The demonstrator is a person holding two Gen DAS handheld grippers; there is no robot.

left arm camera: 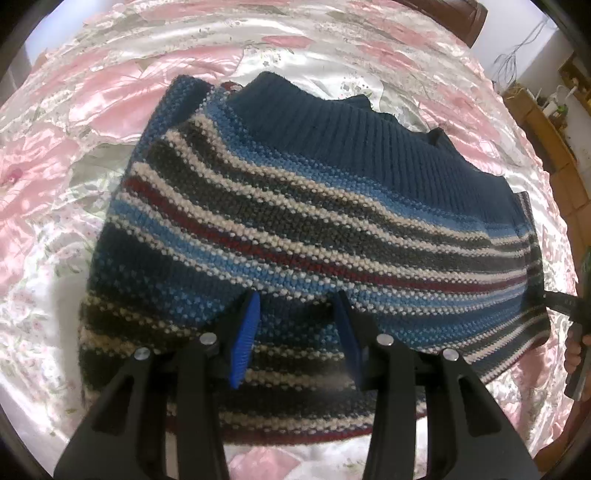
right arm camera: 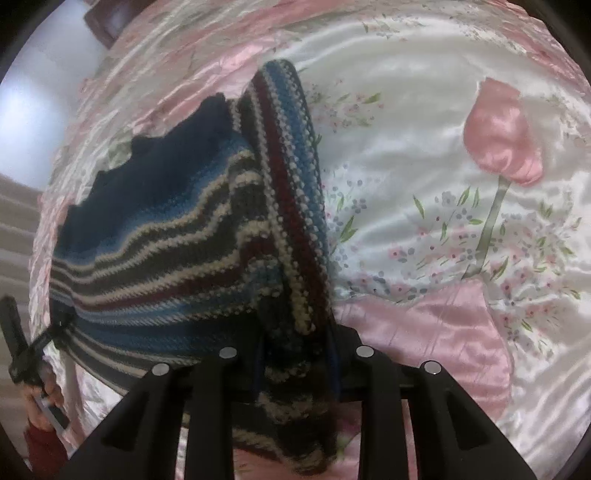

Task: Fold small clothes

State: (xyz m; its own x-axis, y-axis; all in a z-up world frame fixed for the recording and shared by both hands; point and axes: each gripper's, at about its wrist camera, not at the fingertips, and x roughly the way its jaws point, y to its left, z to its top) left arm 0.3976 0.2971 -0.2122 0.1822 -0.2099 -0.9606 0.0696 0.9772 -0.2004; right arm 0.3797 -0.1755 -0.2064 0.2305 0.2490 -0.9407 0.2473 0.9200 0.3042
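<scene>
A small striped knit sweater (left arm camera: 295, 206) with a navy ribbed band lies on a pink and white satin bedspread (left arm camera: 110, 92). My left gripper (left arm camera: 297, 295) hovers open over its near striped part, and both blue pads (left arm camera: 245, 339) show bare. In the right wrist view my right gripper (right arm camera: 295, 332) is shut on a bunched edge of the sweater (right arm camera: 166, 229), and a striped flap drapes over its fingers. That right gripper (left arm camera: 565, 306) shows at the sweater's right edge in the left view. The left gripper (right arm camera: 55, 328) sits at the sweater's far corner.
A hand (left arm camera: 574, 354) holds the right gripper, and another hand (right arm camera: 40, 398) holds the left one. A wooden headboard (left arm camera: 461, 14) and wooden furniture (left arm camera: 546, 122) stand beyond the bed. The bedspread (right arm camera: 424, 147) stretches wide to the sweater's right.
</scene>
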